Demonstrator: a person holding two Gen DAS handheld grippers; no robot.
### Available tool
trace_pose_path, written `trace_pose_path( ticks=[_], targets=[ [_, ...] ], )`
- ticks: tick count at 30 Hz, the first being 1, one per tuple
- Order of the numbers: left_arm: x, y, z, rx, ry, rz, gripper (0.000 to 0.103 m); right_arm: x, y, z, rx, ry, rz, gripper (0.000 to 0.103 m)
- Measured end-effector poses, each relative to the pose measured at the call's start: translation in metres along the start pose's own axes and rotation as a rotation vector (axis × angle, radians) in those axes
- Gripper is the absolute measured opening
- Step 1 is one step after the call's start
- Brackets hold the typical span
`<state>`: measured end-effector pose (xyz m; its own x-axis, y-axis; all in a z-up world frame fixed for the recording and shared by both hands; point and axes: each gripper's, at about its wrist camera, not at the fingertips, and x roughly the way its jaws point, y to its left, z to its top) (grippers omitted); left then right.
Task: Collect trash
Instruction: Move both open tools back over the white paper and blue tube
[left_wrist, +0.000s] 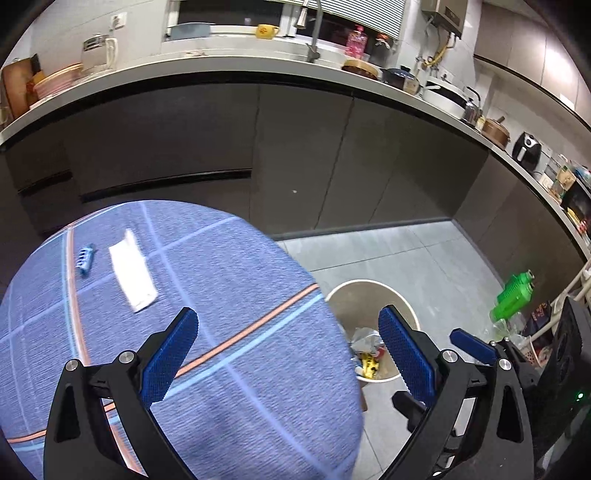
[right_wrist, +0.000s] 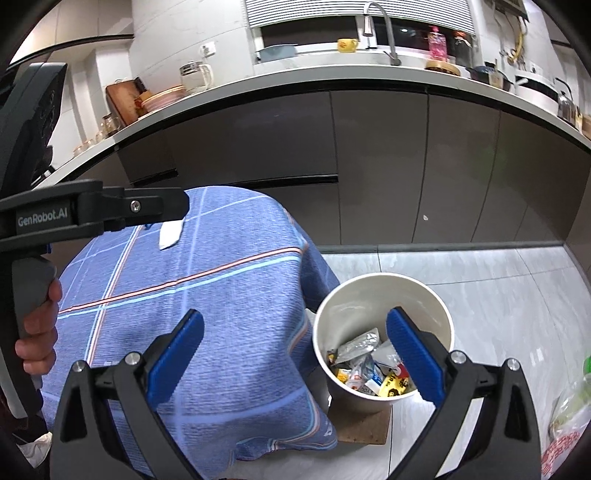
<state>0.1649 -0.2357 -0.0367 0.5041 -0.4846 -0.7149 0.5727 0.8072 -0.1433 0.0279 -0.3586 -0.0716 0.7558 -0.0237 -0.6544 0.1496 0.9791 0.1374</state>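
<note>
Jaws on both grippers stand wide apart with nothing between the blue pads. Left gripper (left_wrist: 288, 345) hangs over the near edge of the blue checked tablecloth (left_wrist: 229, 280); its left pad sits over cloth, its right pad over the bin. Ahead and left of the left jaws, a flat white wrapper (left_wrist: 132, 275) lies on the cloth, and just left of it a small blue object (left_wrist: 85, 259), blurred, identity unclear. In the right wrist view most of that wrapper (right_wrist: 171, 233) is hidden behind the left gripper's black body, only one corner showing. Right gripper (right_wrist: 295, 349) hovers beside the table edge; its right pad overlaps the rim of the white bin (right_wrist: 382, 291), which stands on the floor on a brown board, partly cut off by the hanging cloth. Crumpled wrappers (right_wrist: 364, 363) fill the bin bottom, prints too small to read. A hand (right_wrist: 38, 332) grips the left handle at the frame edge.
</note>
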Motion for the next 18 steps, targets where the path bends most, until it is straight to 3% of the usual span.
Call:
trace_pose_path(
  ticks=[13, 18],
  targets=[
    [-0.025, 0.08, -0.009, -0.096, -0.006, 0.101, 0.094, 0.016, 0.064, 0.021, -0.124, 0.013, 0.042, 0.099],
    [-0.036, 0.13, -0.01, -0.11, -0.025, 0.191, 0.094, 0.032, 0.087, 0.038, -0.155, 0.022, 0.068, 0.099]
  ],
)
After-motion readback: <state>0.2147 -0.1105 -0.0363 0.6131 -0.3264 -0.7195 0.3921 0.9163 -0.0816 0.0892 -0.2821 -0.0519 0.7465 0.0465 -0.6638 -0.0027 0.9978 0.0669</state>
